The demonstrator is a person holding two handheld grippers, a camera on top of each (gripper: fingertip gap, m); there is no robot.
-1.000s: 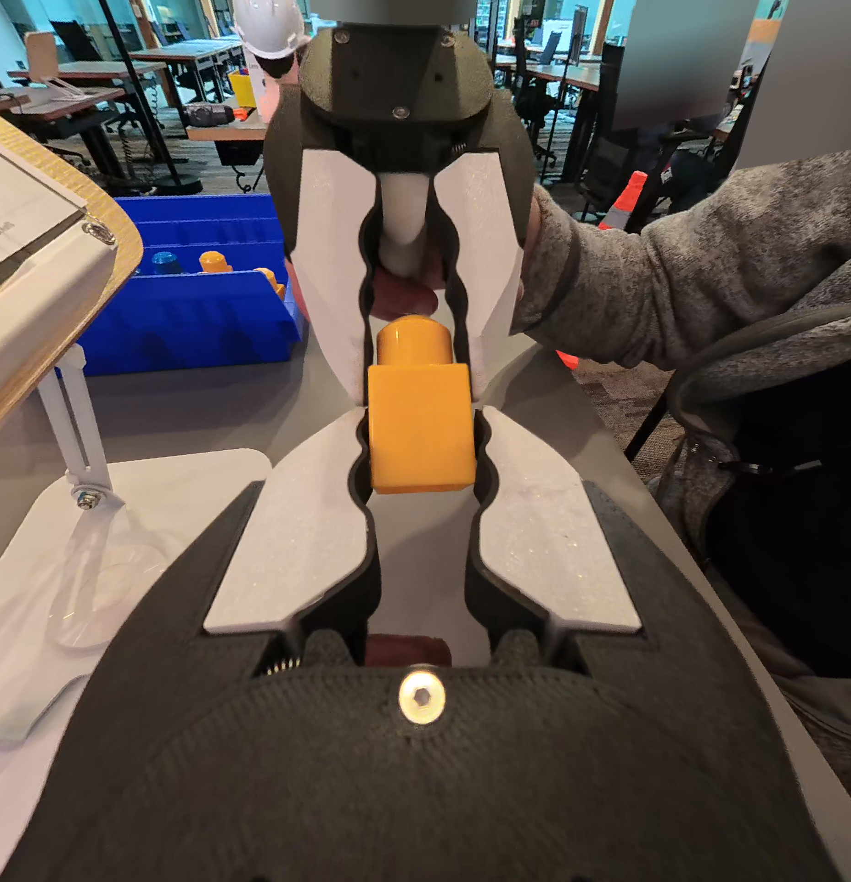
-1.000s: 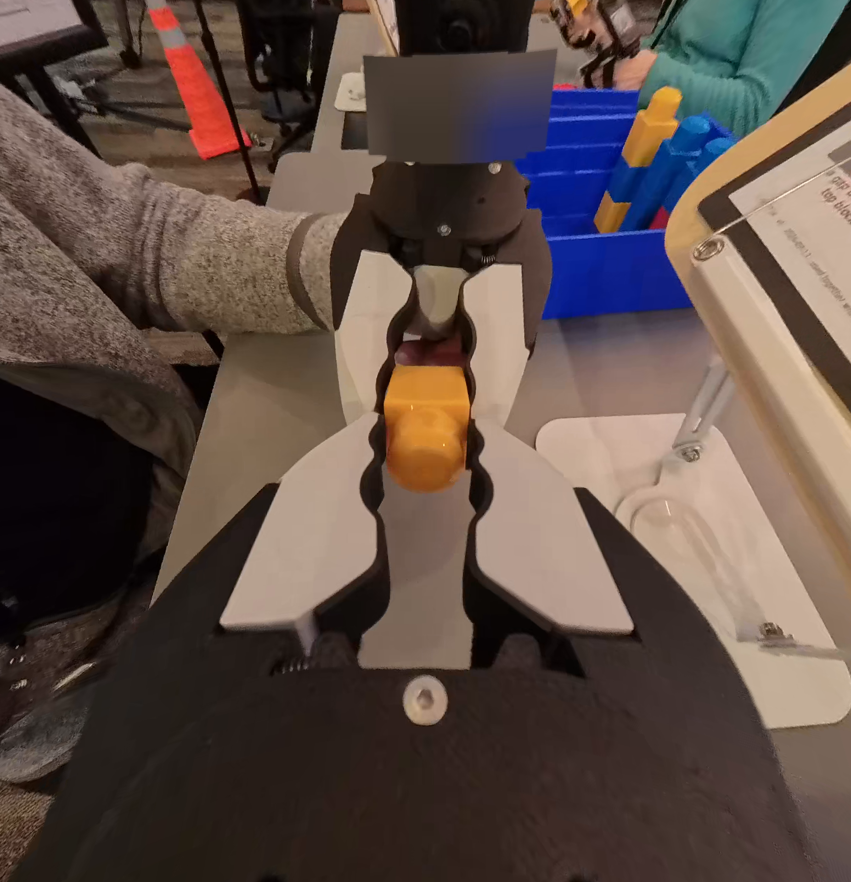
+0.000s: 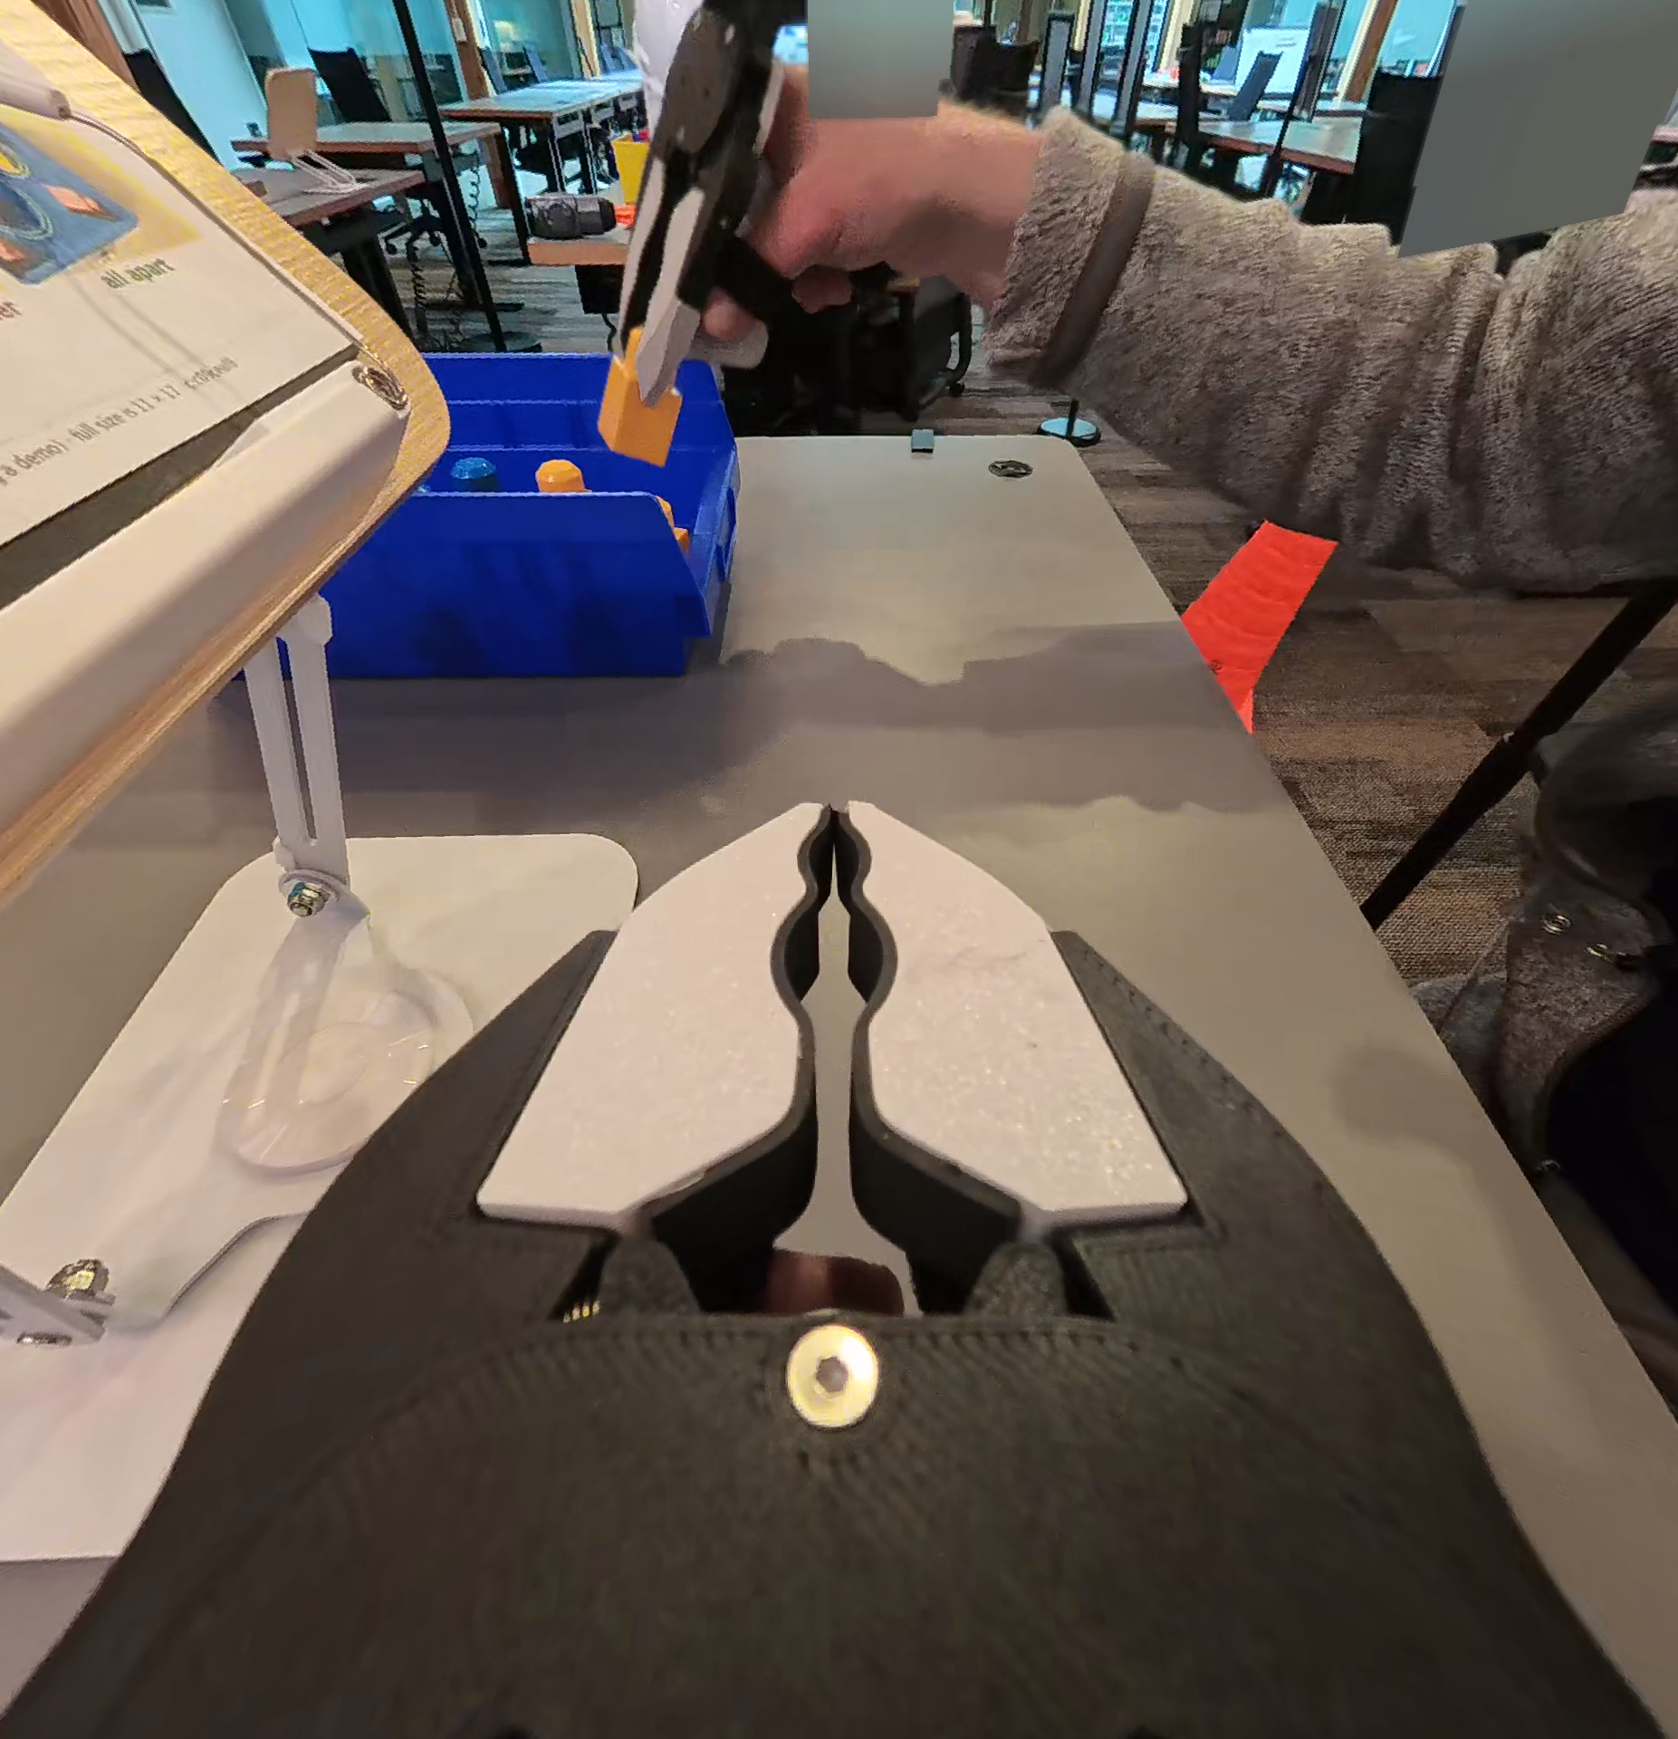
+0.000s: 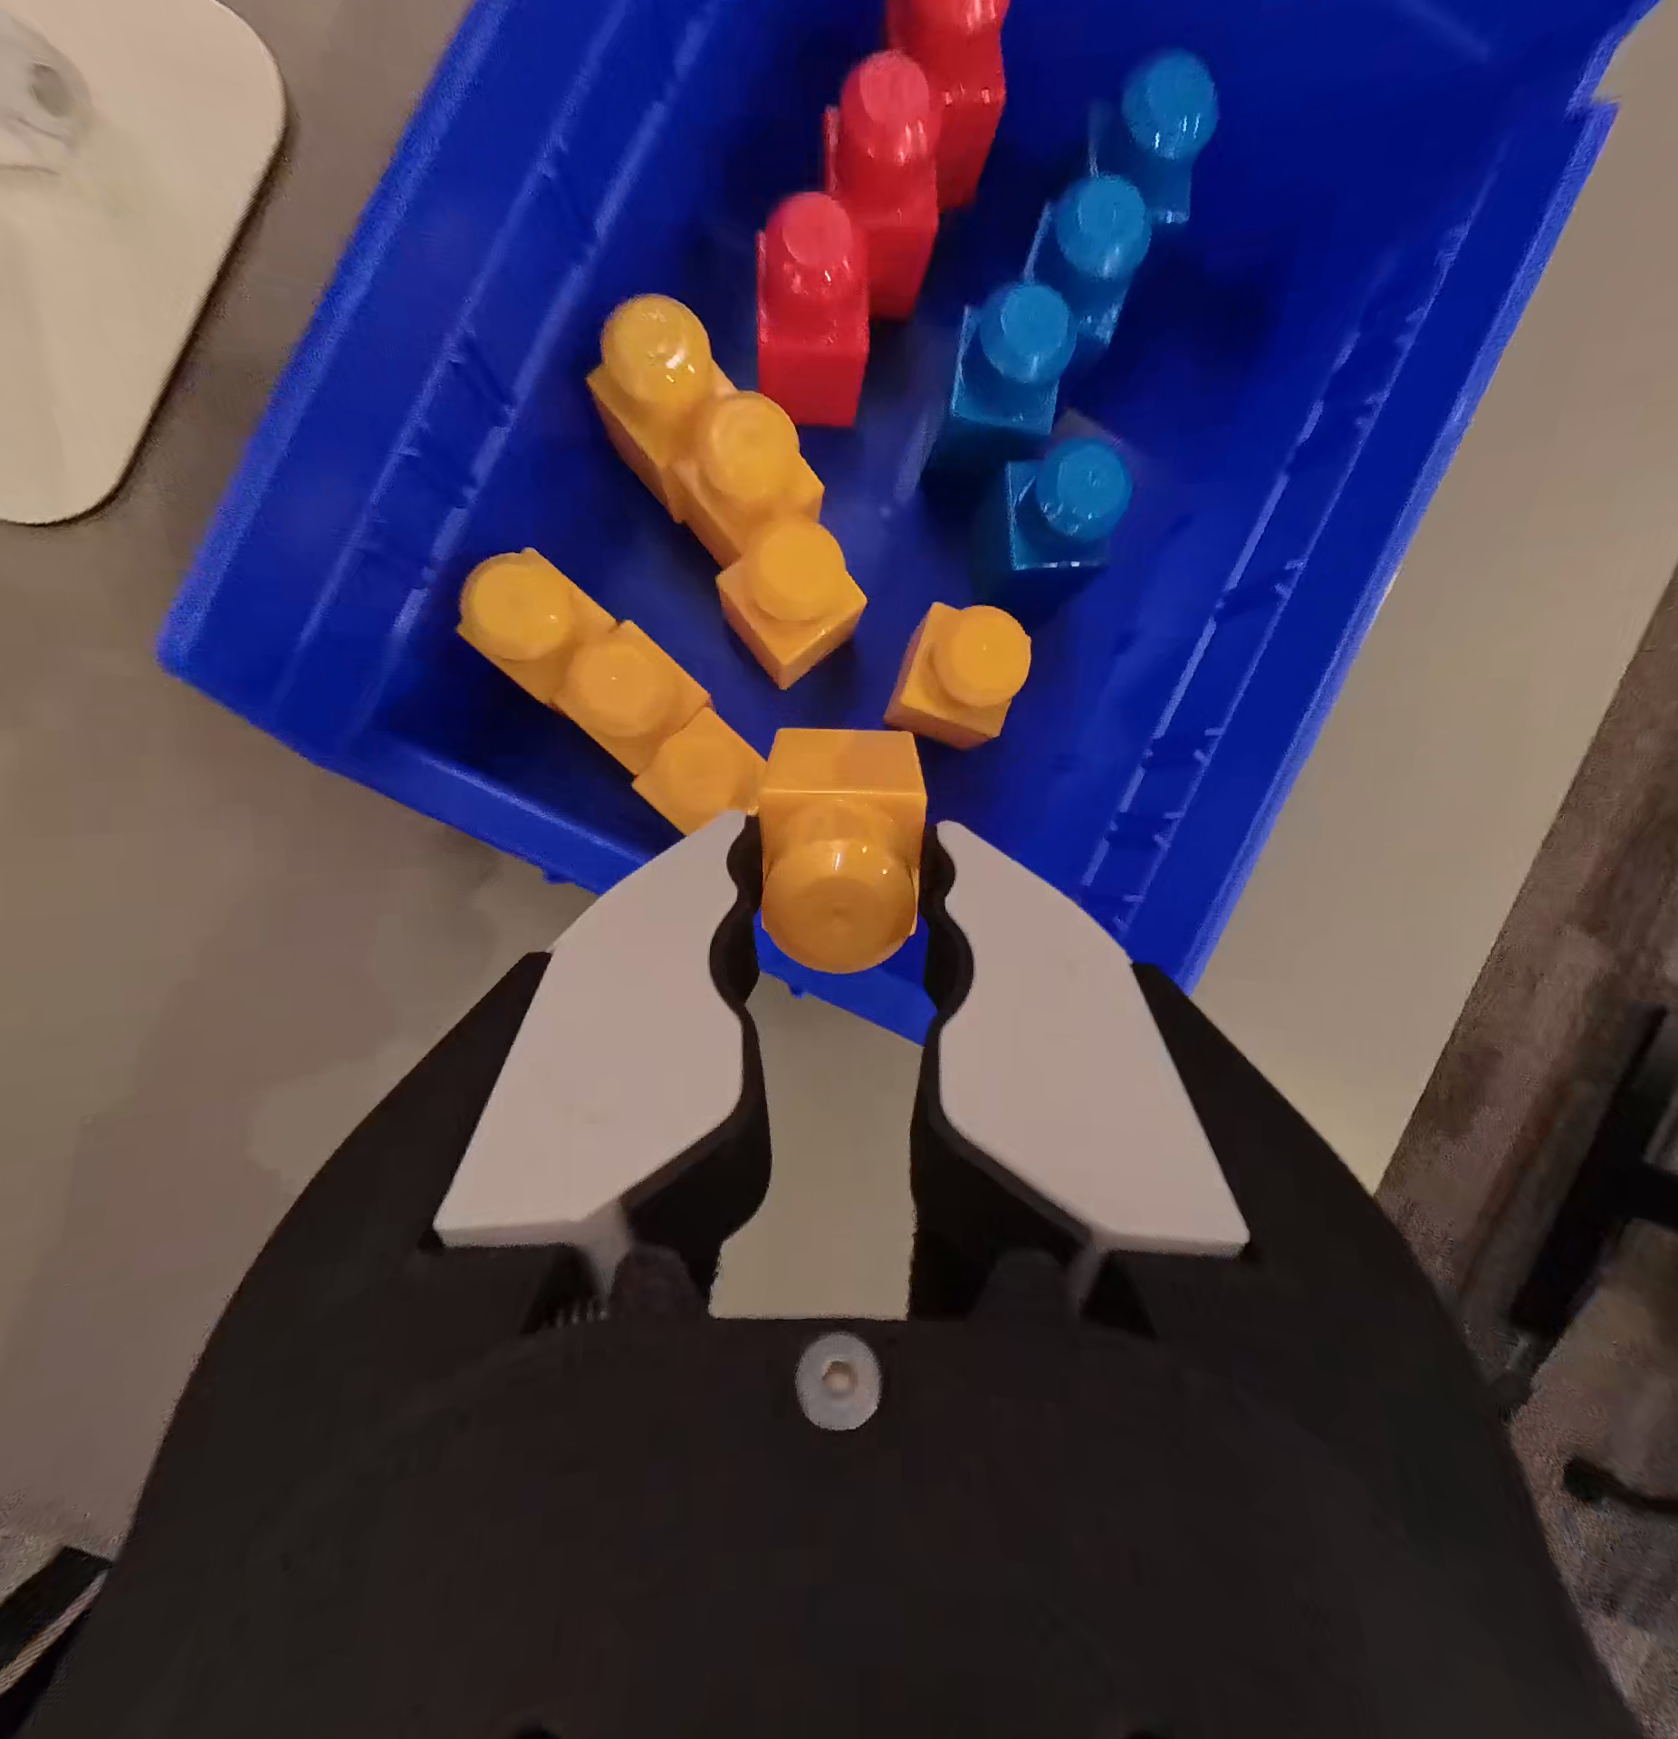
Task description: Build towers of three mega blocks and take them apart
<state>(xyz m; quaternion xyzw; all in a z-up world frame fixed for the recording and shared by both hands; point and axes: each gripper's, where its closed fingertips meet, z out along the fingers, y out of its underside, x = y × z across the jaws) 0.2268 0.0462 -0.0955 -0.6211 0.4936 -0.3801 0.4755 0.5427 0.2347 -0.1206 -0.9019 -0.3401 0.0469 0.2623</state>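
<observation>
Right jaws: the right gripper (image 4: 839, 833) pinches 1 yellow block (image 4: 839, 800) by its sides, stud toward the camera, above the near end of the blue bin (image 4: 346, 583).
Left jaws: the left gripper (image 3: 833, 811) has its jaws pressed together with nothing between, low over the grey desk (image 3: 957, 602).
In the bin: yellow blocks (image 4: 788, 602), red blocks (image 4: 816, 320) and blue blocks (image 4: 1014, 367), mostly in rows that touch; whether they are joined, I cannot tell.
Done, as I judge: the take-apart seems almost finished; no tower stands on the desk.
Left: to put down this block in the bin.
</observation>
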